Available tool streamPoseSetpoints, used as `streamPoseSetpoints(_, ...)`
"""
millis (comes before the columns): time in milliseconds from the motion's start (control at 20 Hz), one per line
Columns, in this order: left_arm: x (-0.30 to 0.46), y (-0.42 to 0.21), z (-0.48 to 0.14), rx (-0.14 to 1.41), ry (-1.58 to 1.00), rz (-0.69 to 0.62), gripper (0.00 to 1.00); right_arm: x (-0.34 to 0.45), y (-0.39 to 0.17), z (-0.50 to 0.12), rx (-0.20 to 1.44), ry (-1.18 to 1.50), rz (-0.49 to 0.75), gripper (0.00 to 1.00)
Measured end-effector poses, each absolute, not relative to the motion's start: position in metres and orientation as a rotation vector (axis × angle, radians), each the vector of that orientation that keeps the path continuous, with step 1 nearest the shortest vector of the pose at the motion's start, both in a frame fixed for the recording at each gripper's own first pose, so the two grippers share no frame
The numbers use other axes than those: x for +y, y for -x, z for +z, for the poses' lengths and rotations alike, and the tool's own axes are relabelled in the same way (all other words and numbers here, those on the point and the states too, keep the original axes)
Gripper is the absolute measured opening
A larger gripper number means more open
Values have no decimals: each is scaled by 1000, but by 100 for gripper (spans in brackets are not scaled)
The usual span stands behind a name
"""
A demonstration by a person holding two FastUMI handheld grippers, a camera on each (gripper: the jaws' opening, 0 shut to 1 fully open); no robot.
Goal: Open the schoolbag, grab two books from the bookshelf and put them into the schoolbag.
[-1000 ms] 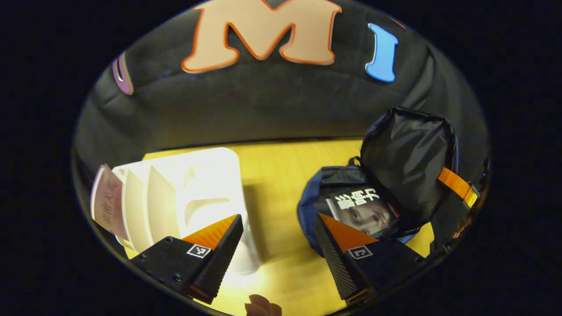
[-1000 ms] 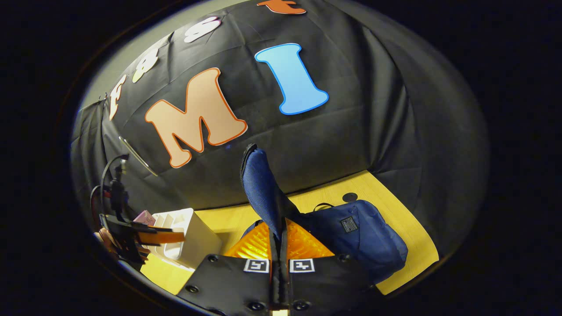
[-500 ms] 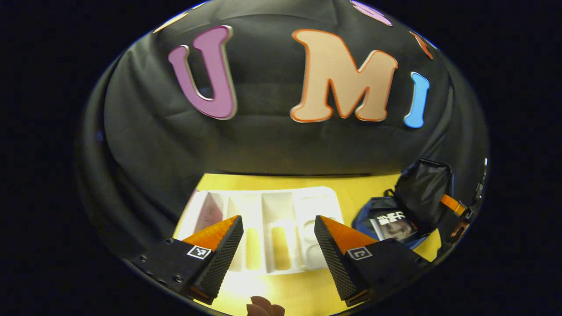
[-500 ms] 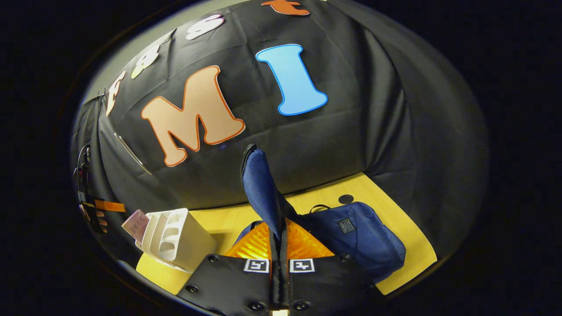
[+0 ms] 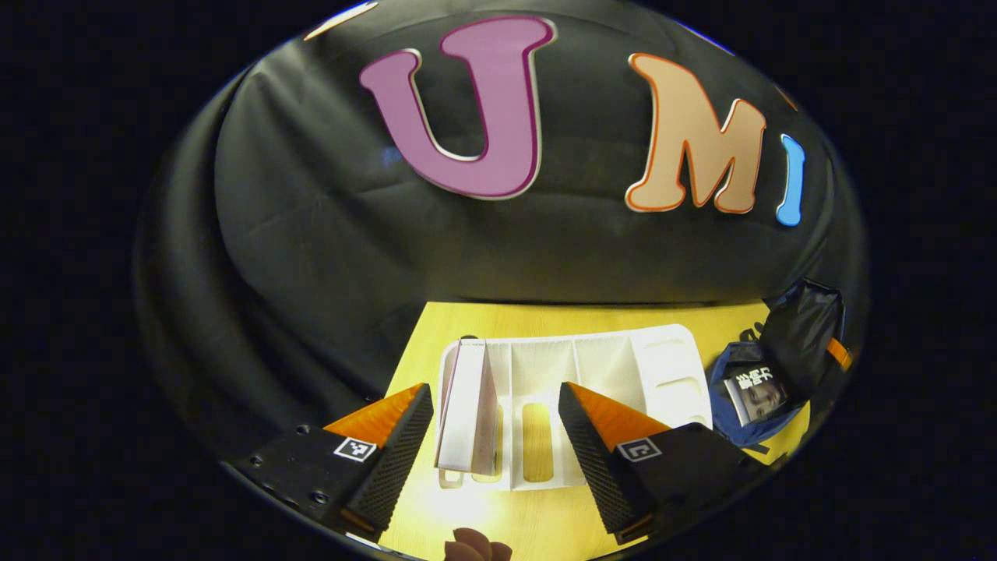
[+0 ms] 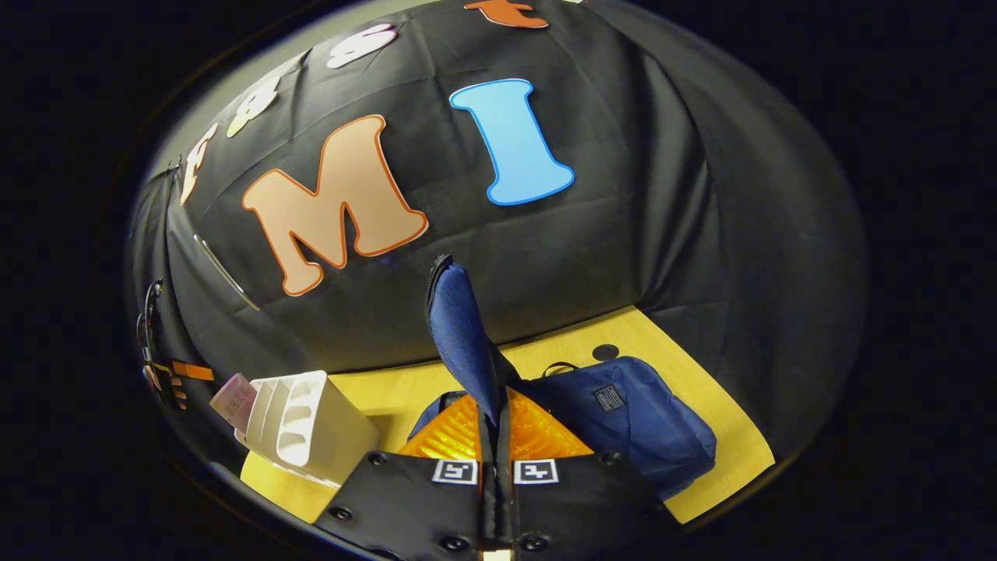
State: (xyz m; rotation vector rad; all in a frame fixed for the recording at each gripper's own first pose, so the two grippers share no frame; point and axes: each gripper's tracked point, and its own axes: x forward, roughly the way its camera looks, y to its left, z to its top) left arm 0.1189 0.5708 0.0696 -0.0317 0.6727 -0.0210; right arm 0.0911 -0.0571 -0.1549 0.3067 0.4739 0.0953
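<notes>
The white bookshelf (image 5: 592, 366) lies ahead of my left gripper (image 5: 493, 389), which is open. One pale book (image 5: 467, 405) stands in the shelf's leftmost slot, just beyond and between the fingers, not touched. At the right the blue schoolbag (image 5: 728, 413) is open with a book (image 5: 755, 393) inside. Its dark-lined flap (image 5: 802, 327) is held up. My right gripper (image 6: 494, 397) is shut on that blue flap (image 6: 459, 335), lifted above the schoolbag's body (image 6: 623, 413). In the right gripper view the bookshelf (image 6: 304, 425) and its pinkish book (image 6: 231, 401) sit at lower left, with the left gripper (image 6: 171, 374) beyond.
Everything rests on a yellow wooden table (image 5: 483, 319) that ends at the black cloth wall. A small dark round mark (image 6: 606, 352) lies on the table behind the bag. Bare tabletop (image 6: 389, 389) runs between shelf and bag. A fingertip (image 5: 471, 545) shows at the bottom edge.
My left gripper has swung left, away from the schoolbag, and now faces the bookshelf with the standing book lined up between its open fingers. The right gripper keeps holding the flap up.
</notes>
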Motion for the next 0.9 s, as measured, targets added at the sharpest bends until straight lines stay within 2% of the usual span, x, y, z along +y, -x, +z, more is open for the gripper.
streamPoseSetpoints(250, 588, -134, 36, 775, 81, -3, 96, -57, -85, -156, 480, -308, 83, 6)
streamPoseSetpoints(400, 589, -140, 14, 843, 102, -19, 95, -57, -81, -156, 484, -322, 78, 1)
streamPoseSetpoints(500, 591, -142, 4, 873, 101, -26, 95, -57, -81, -156, 484, -318, 78, 4)
streamPoseSetpoints(550, 591, -142, -2, 890, 96, -25, 95, -57, -80, -156, 486, -314, 81, 1)
streamPoseSetpoints(600, 591, -144, -8, 914, 94, -36, 94, -56, -79, -155, 487, -311, 83, 6)
streamPoseSetpoints(650, 591, -143, -14, 937, 91, -39, 94, -57, -79, -156, 486, -311, 83, 1)
streamPoseSetpoints(900, 584, -142, -31, 1012, 95, -90, 83, -59, -79, -156, 485, -316, 80, 6)
